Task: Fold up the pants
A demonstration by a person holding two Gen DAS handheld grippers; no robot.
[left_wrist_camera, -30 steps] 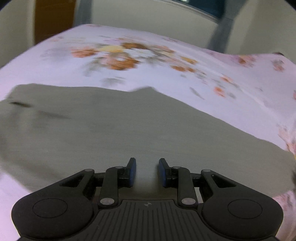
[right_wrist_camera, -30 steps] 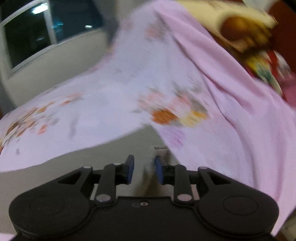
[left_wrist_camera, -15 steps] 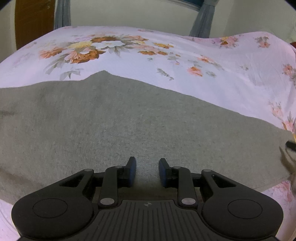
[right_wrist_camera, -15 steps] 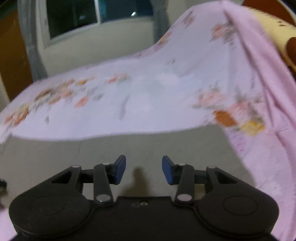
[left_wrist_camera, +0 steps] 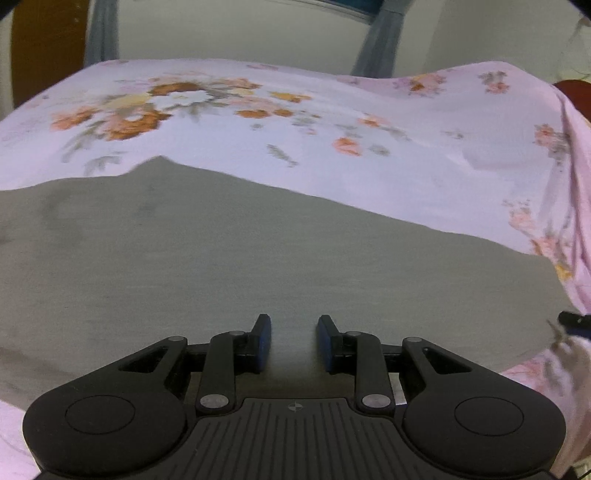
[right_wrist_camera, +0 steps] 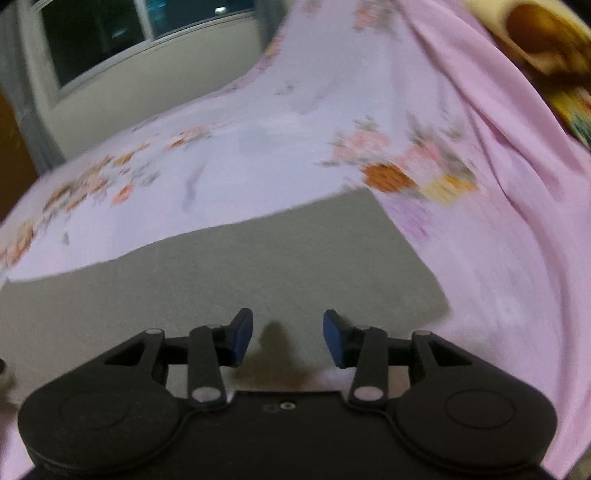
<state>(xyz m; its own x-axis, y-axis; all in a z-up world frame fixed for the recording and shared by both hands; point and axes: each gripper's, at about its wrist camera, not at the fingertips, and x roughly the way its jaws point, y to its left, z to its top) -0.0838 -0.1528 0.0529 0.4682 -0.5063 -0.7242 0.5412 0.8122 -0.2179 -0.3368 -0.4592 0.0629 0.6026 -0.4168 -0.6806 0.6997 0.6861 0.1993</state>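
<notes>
Grey pants (left_wrist_camera: pixel 229 254) lie flat on a pink floral bedsheet (left_wrist_camera: pixel 332 122). They also show in the right wrist view (right_wrist_camera: pixel 258 266), where their right end stops near a corner at the right. My left gripper (left_wrist_camera: pixel 293 334) hovers over the near edge of the pants, jaws apart and empty. My right gripper (right_wrist_camera: pixel 288 334) is over the near edge of the pants close to their right end, jaws wide apart and empty. Its shadow falls on the cloth between the fingers.
The bed fills both views, with a wall, curtains (left_wrist_camera: pixel 376 40) and a dark window (right_wrist_camera: pixel 122 33) behind it. A yellow and brown patterned pillow (right_wrist_camera: pixel 546 55) lies at the far right. The sheet rises in folds on the right (right_wrist_camera: pixel 517 166).
The right gripper's jaws have opened wider, and its view has swung left, then back right, over the pants' end. The left gripper has shifted slightly over the pants, jaws unchanged.
</notes>
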